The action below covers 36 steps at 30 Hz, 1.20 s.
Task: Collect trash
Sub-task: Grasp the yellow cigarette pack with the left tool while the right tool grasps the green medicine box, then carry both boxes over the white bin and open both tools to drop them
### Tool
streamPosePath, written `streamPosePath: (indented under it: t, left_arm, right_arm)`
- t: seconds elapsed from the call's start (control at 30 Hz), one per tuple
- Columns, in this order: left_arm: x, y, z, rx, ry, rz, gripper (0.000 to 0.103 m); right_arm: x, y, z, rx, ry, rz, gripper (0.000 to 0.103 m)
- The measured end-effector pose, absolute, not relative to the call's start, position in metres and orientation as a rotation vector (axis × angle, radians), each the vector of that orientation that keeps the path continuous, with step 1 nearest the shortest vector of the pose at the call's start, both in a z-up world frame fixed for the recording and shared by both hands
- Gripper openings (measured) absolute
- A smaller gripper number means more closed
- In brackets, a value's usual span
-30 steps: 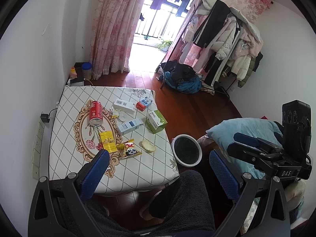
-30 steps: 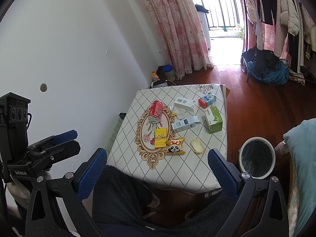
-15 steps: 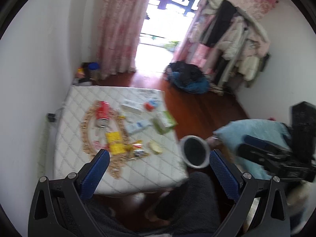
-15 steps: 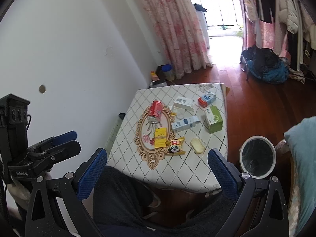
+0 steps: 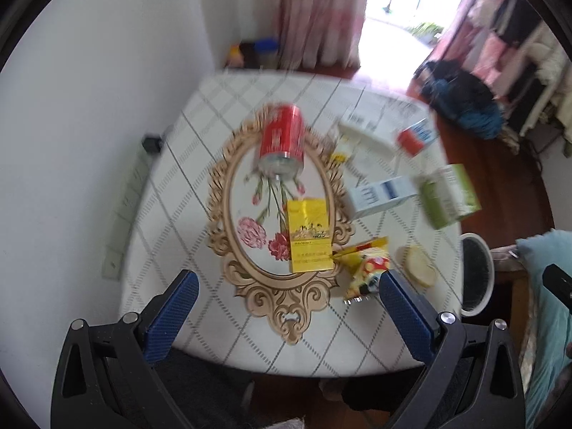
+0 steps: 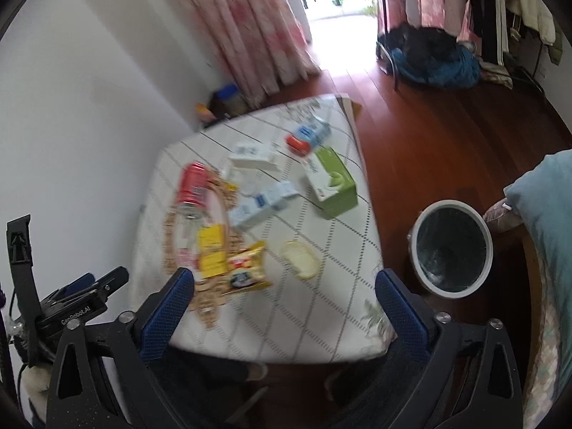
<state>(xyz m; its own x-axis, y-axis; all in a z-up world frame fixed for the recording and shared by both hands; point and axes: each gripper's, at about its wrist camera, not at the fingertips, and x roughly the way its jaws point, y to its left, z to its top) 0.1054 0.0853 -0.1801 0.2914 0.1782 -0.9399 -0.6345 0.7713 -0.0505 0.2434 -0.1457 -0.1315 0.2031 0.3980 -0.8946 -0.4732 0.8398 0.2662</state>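
Trash lies on a small table [image 5: 200, 164] with a quilted white cover: a red can [image 5: 282, 139] on its side, a yellow box [image 5: 309, 234], a yellow snack packet [image 5: 364, 264], a pale round piece [image 5: 420, 266], a white-blue carton [image 5: 380, 196], a green box [image 5: 448, 196] and a red-blue carton [image 5: 416, 137]. A white-rimmed bin [image 6: 452, 246] stands on the floor right of the table. My left gripper [image 5: 286, 318] is open and empty above the table's near edge. My right gripper [image 6: 282, 311] is open and empty, above the near edge too.
A white wall runs along the table's left side. Pink curtains [image 6: 246, 28] and jars [image 6: 228, 100] stand behind the table. A dark bag [image 6: 429, 57] and hanging clothes are at the back right. A light blue cushion [image 6: 547, 214] is right of the bin.
Both grippers have moved forward and down toward the table, so the trash looks larger. Both stay open and empty. The left view shifted left over the can and yellow box.
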Motion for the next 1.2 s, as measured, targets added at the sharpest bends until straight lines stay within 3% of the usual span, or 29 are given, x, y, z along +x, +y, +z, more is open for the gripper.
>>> streamPosePath:
  t: [0.2, 0.3, 0.43, 0.73, 0.83, 0.93, 0.97, 1.03, 1.2]
  left_arm:
    - [0.152, 0.107, -0.255, -0.544, 1.29, 0.572, 0.102]
    - [0.169, 0.118, -0.288, -0.592, 1.343, 0.561, 0.092]
    - [0.183, 0.128, -0.315, -0.613, 1.395, 0.56, 0.087]
    - [0.185, 0.13, -0.334, -0.598, 1.422, 0.562, 0.067]
    - [0.182, 0.126, -0.332, -0.542, 1.418, 0.573, 0.055]
    - [0.18, 0.125, -0.333, -0.533, 1.417, 0.566, 0.054]
    - [0.18, 0.126, -0.332, -0.523, 1.418, 0.569, 0.054]
    - [0.182, 0.131, -0.327, -0.494, 1.409, 0.578, 0.054]
    - [0.174, 0.128, -0.297, -0.428, 1.36, 0.6, 0.054]
  right_arm:
    - [0.308, -0.102, -0.191, -0.198, 1.301, 0.558, 0.087]
    - [0.338, -0.082, -0.214, -0.243, 1.339, 0.546, 0.087]
    - [0.368, -0.064, -0.235, -0.309, 1.368, 0.526, 0.089]
    - [0.397, -0.032, -0.282, -0.455, 1.468, 0.513, 0.089]
    - [0.399, -0.024, -0.293, -0.497, 1.474, 0.503, 0.089]
    - [0.398, -0.019, -0.302, -0.509, 1.477, 0.507, 0.089]
    - [0.398, -0.019, -0.303, -0.509, 1.478, 0.51, 0.087]
    - [0.394, -0.02, -0.304, -0.525, 1.468, 0.505, 0.065]
    - [0.385, -0.035, -0.295, -0.483, 1.443, 0.514, 0.063]
